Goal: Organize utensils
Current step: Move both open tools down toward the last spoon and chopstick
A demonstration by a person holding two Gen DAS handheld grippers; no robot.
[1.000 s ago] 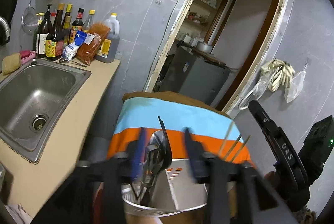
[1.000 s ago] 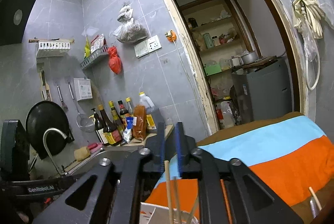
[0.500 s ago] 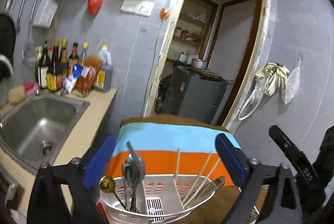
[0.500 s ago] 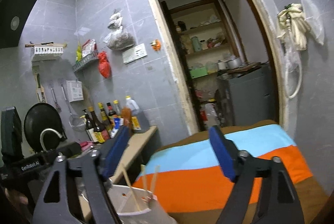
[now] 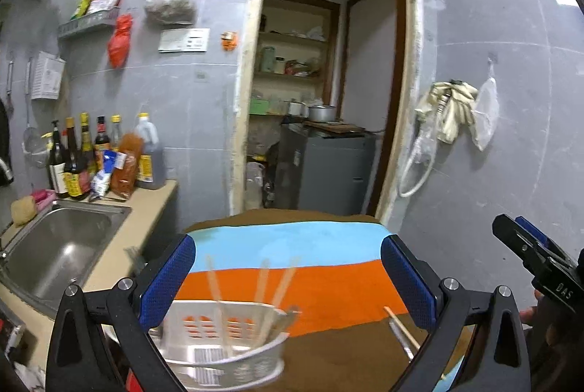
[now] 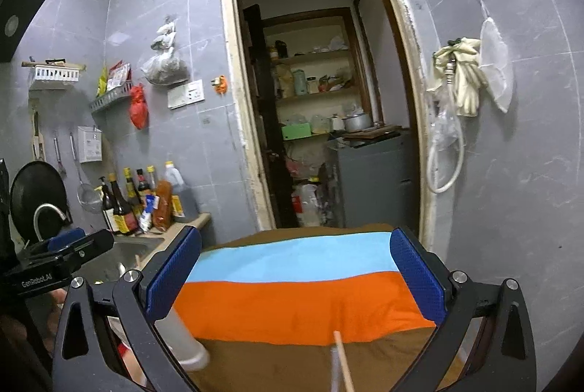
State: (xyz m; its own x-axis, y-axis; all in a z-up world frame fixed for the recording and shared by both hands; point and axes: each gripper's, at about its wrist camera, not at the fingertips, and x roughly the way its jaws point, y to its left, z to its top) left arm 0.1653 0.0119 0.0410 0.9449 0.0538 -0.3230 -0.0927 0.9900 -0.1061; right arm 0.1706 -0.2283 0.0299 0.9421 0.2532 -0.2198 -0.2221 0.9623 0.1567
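A white slotted utensil basket (image 5: 226,348) stands on the striped cloth (image 5: 310,279) at the lower left of the left wrist view, with wooden chopsticks (image 5: 262,286) standing in it. My left gripper (image 5: 288,279) is open and empty above and behind the basket. A loose chopstick and a metal utensil handle (image 5: 399,326) lie on the cloth to the right. My right gripper (image 6: 292,279) is open and empty over the cloth (image 6: 303,304); the basket's rim (image 6: 182,337) shows at its lower left, and a chopstick (image 6: 343,362) lies below it.
A steel sink (image 5: 54,253) in a beige counter lies to the left, with sauce bottles (image 5: 91,154) at the wall. A doorway (image 5: 321,100) with a grey cabinet is straight ahead. Gloves and bags (image 5: 452,114) hang on the right wall.
Both grippers opened from shut, letting go of utensils into the basket, then lifted and drew back. The basket now sits lower and further left in both views.
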